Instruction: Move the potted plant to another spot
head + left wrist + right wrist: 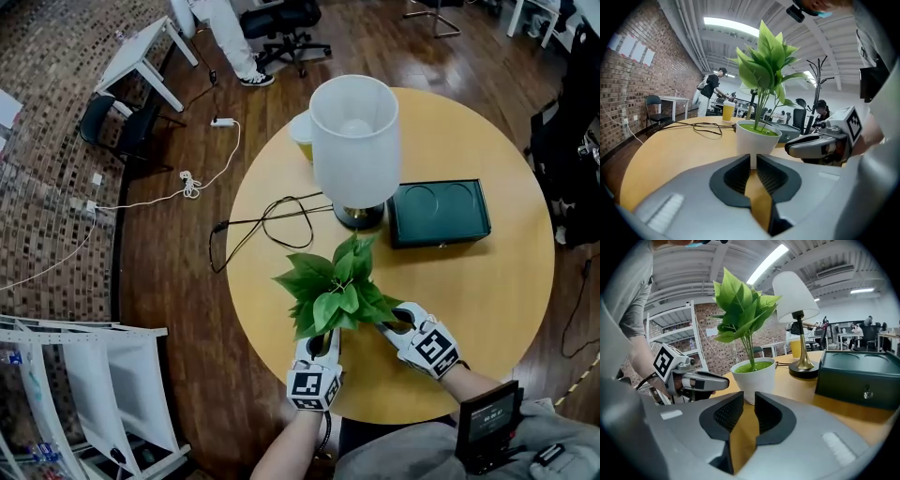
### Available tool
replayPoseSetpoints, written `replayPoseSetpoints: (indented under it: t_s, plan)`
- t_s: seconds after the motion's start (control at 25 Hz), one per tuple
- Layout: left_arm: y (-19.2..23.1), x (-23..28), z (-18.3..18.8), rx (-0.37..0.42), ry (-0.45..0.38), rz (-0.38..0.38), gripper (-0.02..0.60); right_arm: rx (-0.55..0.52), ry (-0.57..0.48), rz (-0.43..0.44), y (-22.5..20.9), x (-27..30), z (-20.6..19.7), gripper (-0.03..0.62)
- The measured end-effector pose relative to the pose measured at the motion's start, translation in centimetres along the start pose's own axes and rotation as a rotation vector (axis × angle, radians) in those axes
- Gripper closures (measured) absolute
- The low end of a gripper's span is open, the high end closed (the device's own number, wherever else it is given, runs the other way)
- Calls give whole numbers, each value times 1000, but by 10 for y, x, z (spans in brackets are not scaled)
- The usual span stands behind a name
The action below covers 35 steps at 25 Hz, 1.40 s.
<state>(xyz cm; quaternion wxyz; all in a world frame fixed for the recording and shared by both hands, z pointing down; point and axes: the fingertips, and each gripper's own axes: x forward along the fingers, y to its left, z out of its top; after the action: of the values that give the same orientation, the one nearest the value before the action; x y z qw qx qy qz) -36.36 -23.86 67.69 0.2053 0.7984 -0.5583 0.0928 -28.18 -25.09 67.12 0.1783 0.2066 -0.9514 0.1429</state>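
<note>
The potted plant, green leaves in a white pot, stands on the round wooden table near its front edge. In the head view the leaves hide the pot. My left gripper sits at the pot's near left and my right gripper at its near right. In the left gripper view the left gripper has a narrow gap between its jaws, with the pot just beyond the tips. In the right gripper view the right gripper is likewise slightly apart, the pot just ahead. Neither presses on the pot.
A table lamp with a white shade stands behind the plant, its black cable trailing left. A dark green box lies to the lamp's right and a yellow cup behind it. A white rack stands on the floor at left.
</note>
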Motion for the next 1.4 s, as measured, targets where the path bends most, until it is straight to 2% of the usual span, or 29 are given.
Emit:
replayPoseSetpoints:
  t_s: [0.16, 0.36, 0.56, 0.8, 0.96, 1.08, 1.16, 1.4]
  plan:
    - [1, 9, -1, 52, 5, -85, 453, -27, 2, 23, -3, 10, 1, 454]
    - [1, 22, -4, 119, 29, -217, 286, -53, 12, 87, -4, 24, 0, 339]
    - [5, 32, -12, 193, 72, -314, 224, -82, 17, 145, -5, 37, 0, 270]
    - [6, 43, 2, 294, 85, -379, 188, -103, 10, 177, -13, 46, 5, 218]
    - [9, 48, 4, 349, 97, -418, 188, -136, 14, 204, -17, 54, 8, 187]
    - [6, 47, 7, 366, 99, -451, 196, -156, 12, 240, -14, 55, 12, 199]
    - [2, 44, 9, 371, 99, -467, 233, -160, 10, 251, -11, 53, 14, 217]
    - [-2, 44, 13, 377, 94, -473, 240, -152, 2, 238, -13, 48, 18, 221]
